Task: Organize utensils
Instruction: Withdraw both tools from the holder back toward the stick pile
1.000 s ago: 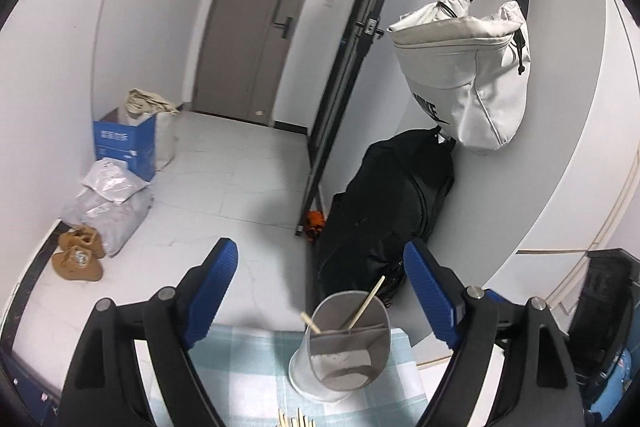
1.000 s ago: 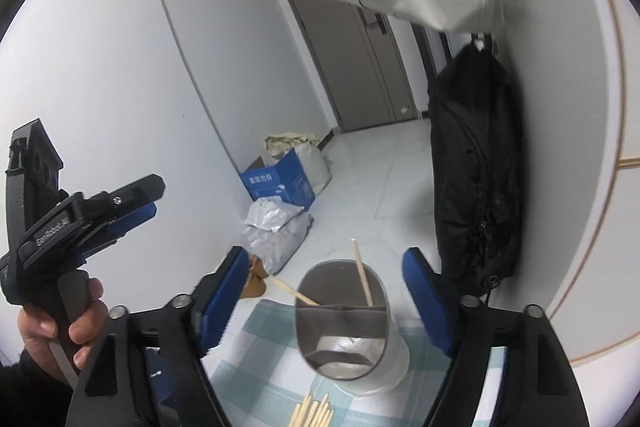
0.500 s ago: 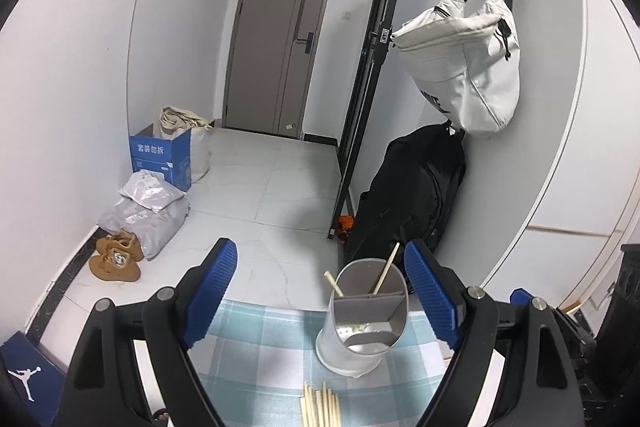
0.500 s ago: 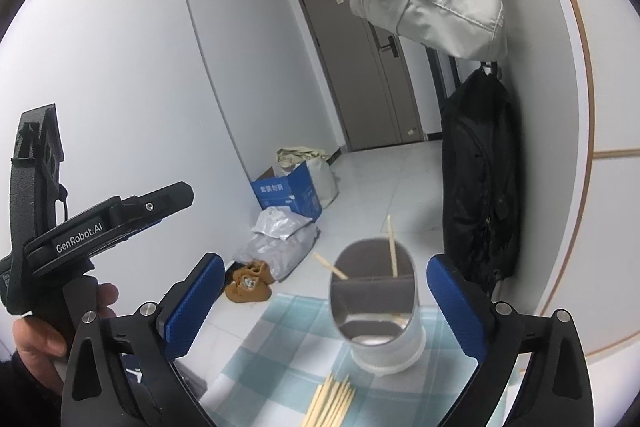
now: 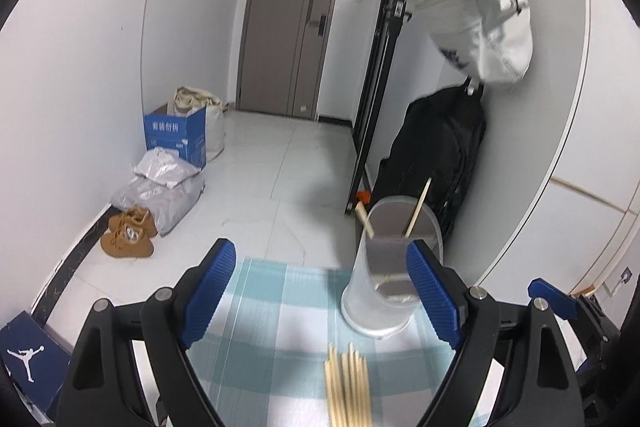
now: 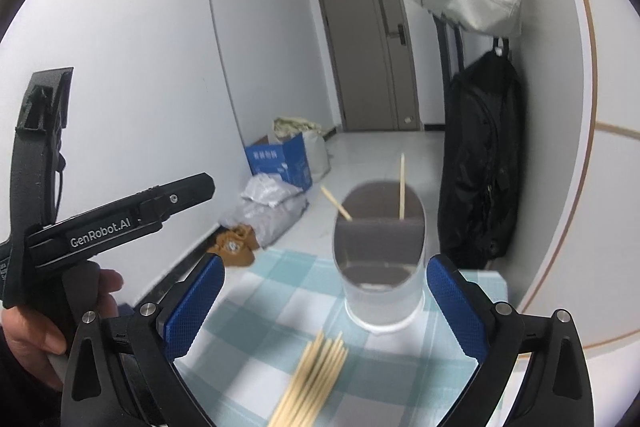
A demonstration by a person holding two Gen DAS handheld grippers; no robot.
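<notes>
With the left gripper and right gripper both spread wide and empty, the loose chopsticks (bunched near the table's front edge) could scatter, or the holder beside its far edge could tip, if a jaw clips them.

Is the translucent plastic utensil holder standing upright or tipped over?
Upright: the translucent plastic utensil holder stands on its base on the checked cloth, two wooden chopsticks leaning inside.
</notes>
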